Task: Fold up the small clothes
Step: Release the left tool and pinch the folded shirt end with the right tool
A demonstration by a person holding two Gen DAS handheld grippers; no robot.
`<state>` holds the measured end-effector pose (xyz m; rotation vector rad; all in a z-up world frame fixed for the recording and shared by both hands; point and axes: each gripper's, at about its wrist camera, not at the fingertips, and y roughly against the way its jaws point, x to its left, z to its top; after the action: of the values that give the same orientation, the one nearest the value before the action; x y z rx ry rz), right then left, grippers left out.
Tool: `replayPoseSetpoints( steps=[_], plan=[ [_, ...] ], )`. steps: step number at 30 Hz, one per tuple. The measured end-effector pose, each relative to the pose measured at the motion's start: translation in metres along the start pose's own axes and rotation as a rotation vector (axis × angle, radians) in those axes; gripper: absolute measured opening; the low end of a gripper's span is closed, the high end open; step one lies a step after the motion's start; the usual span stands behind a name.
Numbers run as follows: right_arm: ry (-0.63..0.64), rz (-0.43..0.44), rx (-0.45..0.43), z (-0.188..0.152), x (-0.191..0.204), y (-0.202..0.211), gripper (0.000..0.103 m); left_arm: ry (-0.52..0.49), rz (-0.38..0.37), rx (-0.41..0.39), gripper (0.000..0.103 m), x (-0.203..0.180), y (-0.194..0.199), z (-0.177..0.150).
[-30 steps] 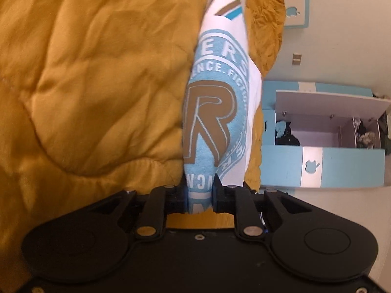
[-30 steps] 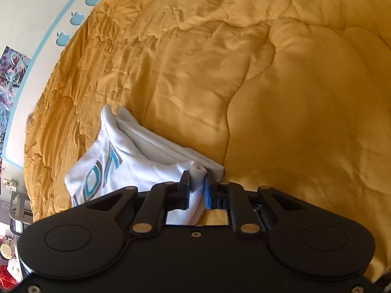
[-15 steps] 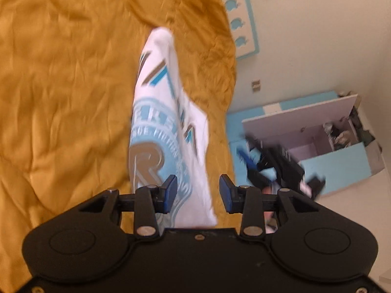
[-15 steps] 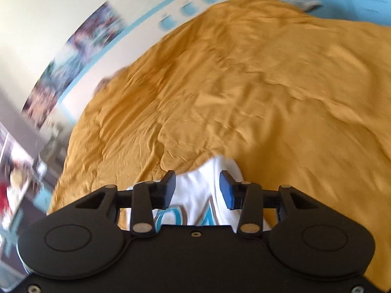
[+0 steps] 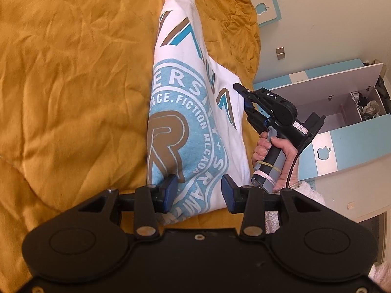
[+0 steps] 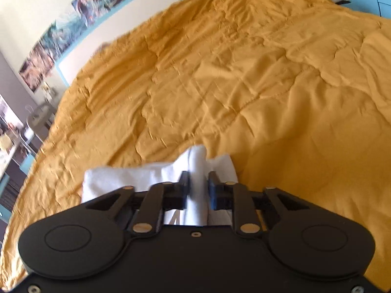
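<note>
Left wrist view: my left gripper [image 5: 198,194] is wide open, nothing held; shirt [image 5: 185,112] lies between and beyond the fingers, no pad pressing it.
Shirt: white, blue-brown round print, folded into a long strip on the quilt [image 5: 73,85].
Right gripper: seen from left cam [image 5: 240,90] at the shirt's far right edge, hand [image 5: 273,151] on its handle.
Right wrist view: my right gripper [image 6: 198,190] is narrowed on a raised white fold of shirt [image 6: 136,178]; both pads touch cloth, looks pinched.
Quilt: mustard, wrinkled [image 6: 244,85], under the shirt.
Cabinet: blue-white [image 5: 342,112], open, right of shirt.
</note>
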<state>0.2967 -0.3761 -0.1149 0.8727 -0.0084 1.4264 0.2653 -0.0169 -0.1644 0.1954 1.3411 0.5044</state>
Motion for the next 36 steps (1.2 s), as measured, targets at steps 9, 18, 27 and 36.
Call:
replayPoseSetpoints(
  steps=[9, 18, 27, 36],
  plan=[
    [-0.052, -0.060, 0.028, -0.004, -0.016, -0.021, 0.007, -0.141, 0.052, 0.016, 0.042, -0.014, -0.006, -0.003],
    [0.099, 0.079, 0.033, -0.001, 0.034, 0.065, 0.012, -0.251, -0.013, -0.061, 0.042, -0.037, 0.007, -0.012],
    [0.053, -0.025, 0.219, -0.047, 0.007, 0.054, 0.008, -0.331, 0.122, 0.018, 0.045, -0.037, -0.025, -0.021],
    [-0.040, -0.015, 0.240, -0.049, -0.010, 0.050, 0.001, -0.332, 0.131, 0.026, 0.046, -0.035, -0.029, -0.016]
  ],
)
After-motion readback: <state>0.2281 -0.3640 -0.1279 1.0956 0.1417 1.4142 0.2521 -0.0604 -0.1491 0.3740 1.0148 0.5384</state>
